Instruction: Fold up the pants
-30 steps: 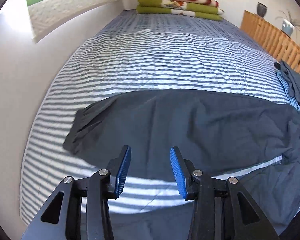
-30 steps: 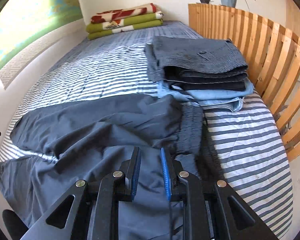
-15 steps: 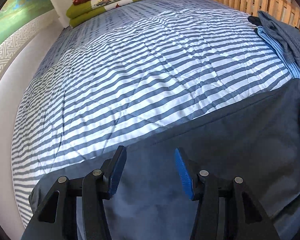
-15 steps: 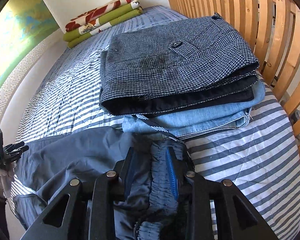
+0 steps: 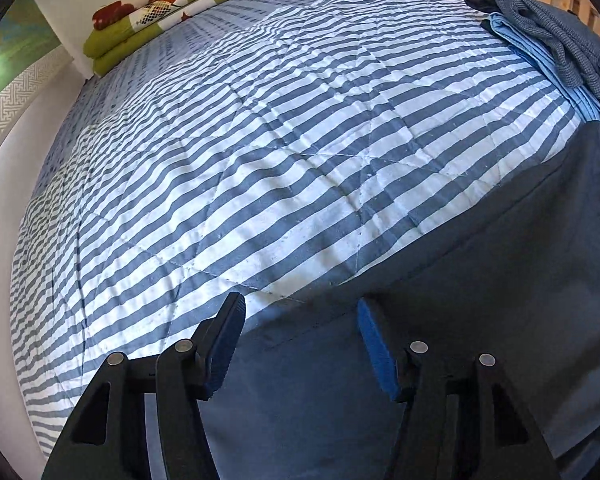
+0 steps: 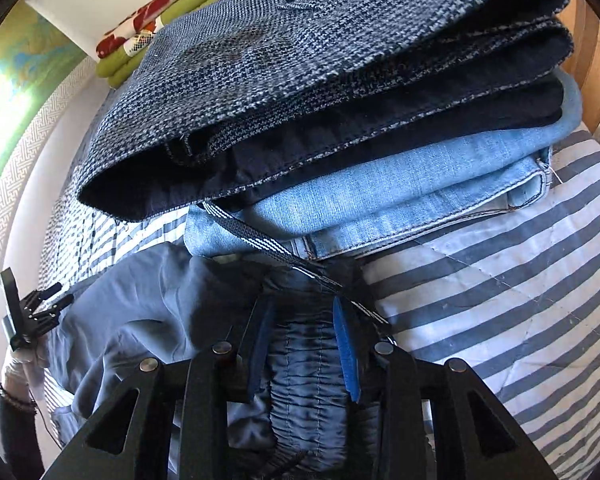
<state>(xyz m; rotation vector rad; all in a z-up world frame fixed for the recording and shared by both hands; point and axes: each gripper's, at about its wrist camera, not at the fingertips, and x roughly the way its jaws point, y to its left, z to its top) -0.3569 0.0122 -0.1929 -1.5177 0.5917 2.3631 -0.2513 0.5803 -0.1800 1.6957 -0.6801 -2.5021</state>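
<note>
Dark blue-grey pants (image 5: 460,300) lie spread across the striped bed cover (image 5: 260,140). My left gripper (image 5: 300,332) is open, and its blue pads straddle the far edge of a pant leg without touching it. In the right wrist view the pants (image 6: 140,312) end in a gathered elastic waistband (image 6: 304,360). My right gripper (image 6: 302,336) is low over it and open, with the waistband between the pads. A striped cord (image 6: 260,240) runs from the waistband toward the stack. The left gripper (image 6: 32,312), in a gloved hand (image 6: 20,360), shows at the far left.
A stack of folded pants (image 6: 320,80), tweed on top and light jeans (image 6: 420,184) below, sits just beyond the waistband, against a wooden slatted rail (image 6: 596,60). The same stack (image 5: 552,36) shows at upper right. Folded green and red blankets (image 5: 172,12) lie at the bed's far end.
Both grippers came down closer to the pants. The left went to the leg's far edge, the right to the waistband by the stack. Both pairs of jaws stand wider.
</note>
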